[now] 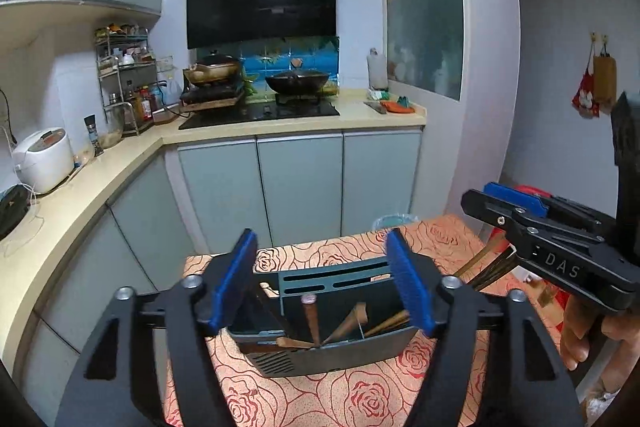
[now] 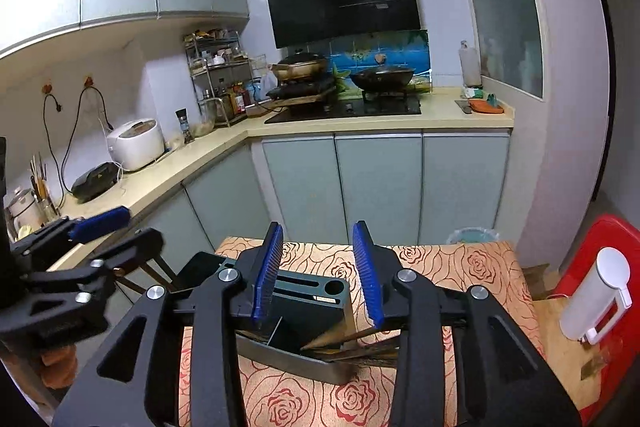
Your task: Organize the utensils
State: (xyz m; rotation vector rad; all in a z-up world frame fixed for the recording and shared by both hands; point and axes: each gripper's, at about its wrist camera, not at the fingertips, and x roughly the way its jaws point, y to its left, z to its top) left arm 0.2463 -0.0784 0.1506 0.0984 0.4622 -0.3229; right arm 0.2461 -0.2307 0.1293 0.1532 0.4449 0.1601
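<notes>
Small kitchen: beige L-shaped counter (image 1: 120, 163), pale glossy cabinet doors, black range hood (image 1: 262, 1). Foreground: rose-patterned cloth (image 2: 460, 267), textured. On it, dark grey slotted utensil holder (image 1: 340, 351) with wooden utensils (image 1: 344, 325) leaning inside. Left gripper (image 1: 322, 283) jaws wide, empty; right gripper (image 2: 318, 273) part open, empty.

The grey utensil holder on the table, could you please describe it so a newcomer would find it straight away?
Start at the small table with the rose-patterned cloth in front of the kitchen cabinets. On it stands the grey utensil holder, a box with slots along its top and wooden handles leaning in its open compartments. Nothing else on that cloth is dark grey.
</notes>
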